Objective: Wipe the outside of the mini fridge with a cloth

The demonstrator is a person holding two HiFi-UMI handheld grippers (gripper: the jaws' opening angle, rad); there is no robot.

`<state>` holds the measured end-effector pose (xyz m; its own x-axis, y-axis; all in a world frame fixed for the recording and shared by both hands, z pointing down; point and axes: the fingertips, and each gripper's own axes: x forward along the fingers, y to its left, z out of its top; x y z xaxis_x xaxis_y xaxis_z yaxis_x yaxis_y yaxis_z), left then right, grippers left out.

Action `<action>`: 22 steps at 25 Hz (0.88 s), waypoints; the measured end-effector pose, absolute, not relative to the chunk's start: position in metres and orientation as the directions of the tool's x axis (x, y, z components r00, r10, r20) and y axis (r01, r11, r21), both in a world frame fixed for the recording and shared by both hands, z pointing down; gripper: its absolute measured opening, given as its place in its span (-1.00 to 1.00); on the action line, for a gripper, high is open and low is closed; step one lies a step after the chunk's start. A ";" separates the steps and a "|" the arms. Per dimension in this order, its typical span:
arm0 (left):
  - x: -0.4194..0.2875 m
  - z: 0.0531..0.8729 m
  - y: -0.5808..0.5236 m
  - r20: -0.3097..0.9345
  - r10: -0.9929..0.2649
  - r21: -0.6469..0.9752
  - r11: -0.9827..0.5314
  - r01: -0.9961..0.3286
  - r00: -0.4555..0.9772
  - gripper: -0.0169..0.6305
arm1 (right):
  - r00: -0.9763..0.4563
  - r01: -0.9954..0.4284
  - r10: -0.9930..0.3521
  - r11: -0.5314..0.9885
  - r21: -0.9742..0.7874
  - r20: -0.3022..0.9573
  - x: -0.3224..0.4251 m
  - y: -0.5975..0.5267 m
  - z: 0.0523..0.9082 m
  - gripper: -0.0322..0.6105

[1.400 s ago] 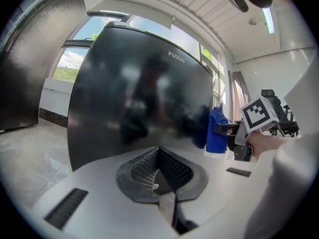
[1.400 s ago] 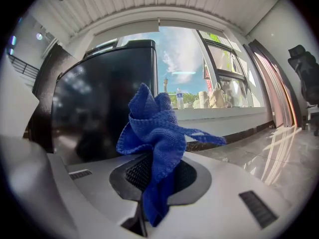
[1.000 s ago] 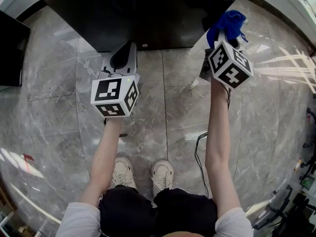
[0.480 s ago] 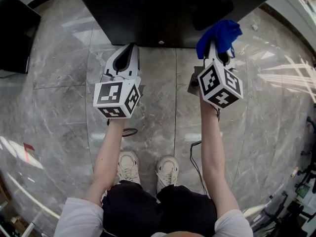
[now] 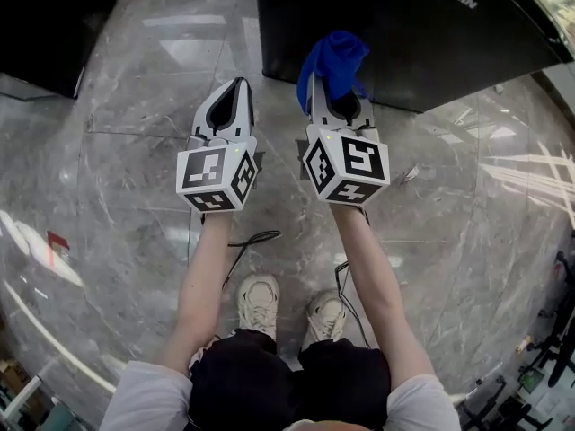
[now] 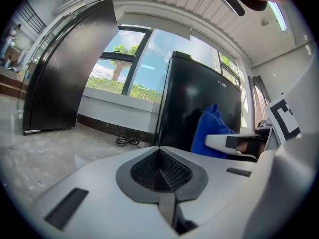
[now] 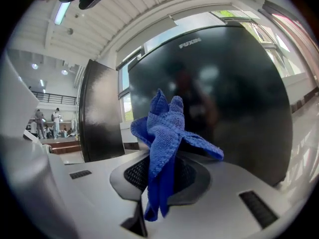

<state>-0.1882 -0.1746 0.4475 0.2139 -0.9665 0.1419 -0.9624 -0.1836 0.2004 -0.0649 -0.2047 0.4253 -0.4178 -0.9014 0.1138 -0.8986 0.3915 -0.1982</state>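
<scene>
A black mini fridge (image 5: 404, 25) marked FUXIN stands on the marble floor ahead, its glossy side (image 7: 224, 93) filling the right gripper view and its front corner (image 6: 199, 103) showing in the left gripper view. My right gripper (image 5: 334, 92) is shut on a blue cloth (image 5: 332, 61), which bunches up above the jaws (image 7: 167, 133) just short of the fridge. The cloth (image 6: 209, 131) also shows beside the left gripper. My left gripper (image 5: 235, 88) is shut and holds nothing, to the left of the fridge.
A second black cabinet (image 5: 49, 21) stands at the far left, seen tall and dark (image 6: 65, 68) in the left gripper view. A black cable (image 6: 128, 142) lies coiled on the floor by the window wall. Another cable (image 5: 252, 239) trails near the person's shoes.
The view has swung so the fridge now sits at upper right. Both grippers moved nearer each other, the right one carrying the cloth leftward along the fridge.
</scene>
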 end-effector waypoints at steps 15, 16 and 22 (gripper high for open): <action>-0.230 0.480 -0.188 0.166 -0.971 0.204 -0.139 -0.969 0.174 -0.94 | -0.471 -0.879 -0.871 0.451 -0.152 0.138 -0.162 -0.244 0.467 -0.62; -0.229 0.481 -0.189 0.168 -0.971 0.204 -0.138 -0.969 0.173 -0.93 | -0.469 -0.881 -0.873 0.449 -0.150 0.138 -0.161 -0.246 0.467 -0.62; -0.216 0.483 -0.190 0.176 -0.966 0.196 -0.155 -0.968 0.190 -0.94 | -0.456 -0.888 -0.879 0.438 -0.139 0.138 -0.151 -0.247 0.466 -0.62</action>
